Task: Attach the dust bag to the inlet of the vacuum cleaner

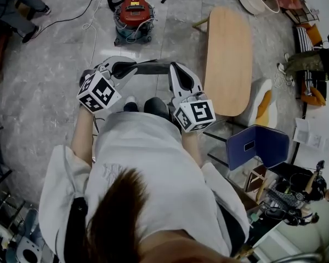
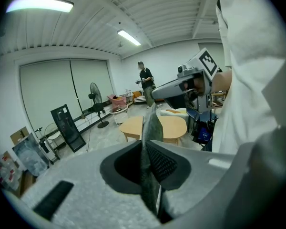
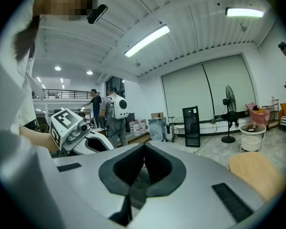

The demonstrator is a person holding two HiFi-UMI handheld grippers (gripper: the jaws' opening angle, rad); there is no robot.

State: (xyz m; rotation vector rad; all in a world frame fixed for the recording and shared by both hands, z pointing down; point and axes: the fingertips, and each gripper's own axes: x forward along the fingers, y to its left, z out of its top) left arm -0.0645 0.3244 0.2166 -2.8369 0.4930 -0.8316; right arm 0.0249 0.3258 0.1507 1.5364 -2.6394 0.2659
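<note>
Left gripper point(image 1: 126, 67), right gripper point(image 1: 174, 69) pinch dust bag point(image 1: 152, 67); bag shape unclear.

Bright, even light from ceiling strip lights point(image 3: 147, 41); fisheye edges darken.

Dust bag between both grippers, vacuum cleaner far ahead.
The dust bag point(image 1: 151, 67) spans from the left gripper point(image 1: 124, 68) to the right gripper point(image 1: 175, 71) in the near middle. The vacuum cleaner point(image 1: 133, 16) stands on the floor point(image 1: 49, 75) beyond them, well apart, and a table point(image 1: 228, 59) lies to its right.
</note>
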